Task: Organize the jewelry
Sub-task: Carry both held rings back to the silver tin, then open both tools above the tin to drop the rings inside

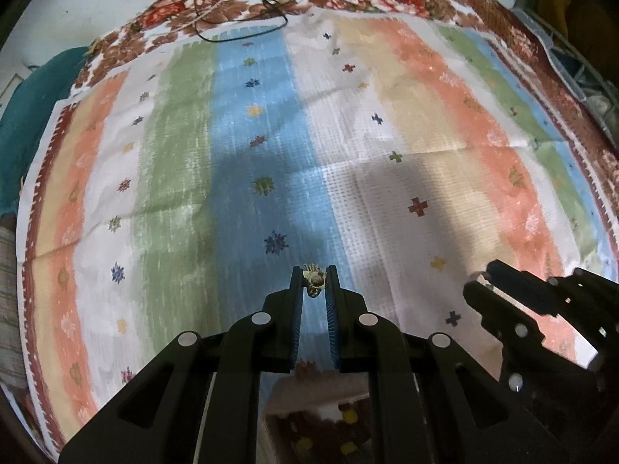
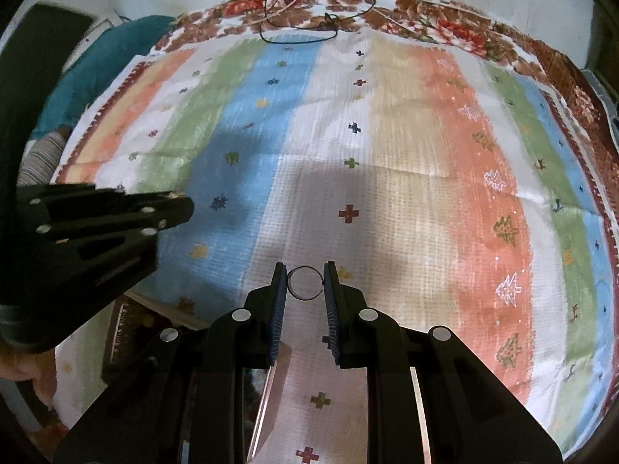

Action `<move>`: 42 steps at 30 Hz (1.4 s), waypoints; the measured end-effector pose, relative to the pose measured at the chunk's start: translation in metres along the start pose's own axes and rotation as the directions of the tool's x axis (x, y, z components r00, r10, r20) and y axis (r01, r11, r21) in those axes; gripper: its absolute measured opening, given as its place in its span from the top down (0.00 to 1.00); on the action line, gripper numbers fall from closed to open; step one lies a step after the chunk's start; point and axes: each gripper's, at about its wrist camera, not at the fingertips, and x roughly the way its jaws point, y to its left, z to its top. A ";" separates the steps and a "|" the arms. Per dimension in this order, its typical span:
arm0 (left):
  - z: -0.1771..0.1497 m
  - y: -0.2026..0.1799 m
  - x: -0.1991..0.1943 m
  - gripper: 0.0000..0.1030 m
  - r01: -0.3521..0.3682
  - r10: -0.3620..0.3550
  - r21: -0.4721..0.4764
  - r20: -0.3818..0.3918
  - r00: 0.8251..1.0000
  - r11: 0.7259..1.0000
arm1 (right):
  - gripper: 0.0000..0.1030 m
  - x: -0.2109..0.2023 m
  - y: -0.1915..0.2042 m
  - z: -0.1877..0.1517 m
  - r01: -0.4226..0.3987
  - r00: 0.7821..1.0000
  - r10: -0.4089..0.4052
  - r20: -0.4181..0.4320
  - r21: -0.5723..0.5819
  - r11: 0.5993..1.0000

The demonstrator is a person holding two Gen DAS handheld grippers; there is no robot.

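The left tool pinches a small gold earring at its tips above the striped cloth. The right tool grips a thin ring. Cords lie at 12 o'clock.

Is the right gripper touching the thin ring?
Touching. The right wrist view shows the ring pinched at both sides between the right gripper pads.

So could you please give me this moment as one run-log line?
left hand-held gripper: shut on small gold ornament | right hand-held gripper: shut on thin dark open ring | striped woven cloth below
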 end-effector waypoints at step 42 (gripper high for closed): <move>-0.087 0.004 -0.106 0.79 0.122 -0.117 -0.024 0.158 0.980 0.992 | 0.61 -0.066 0.041 -0.054 -0.123 0.988 0.126 0.086 -0.039 0.992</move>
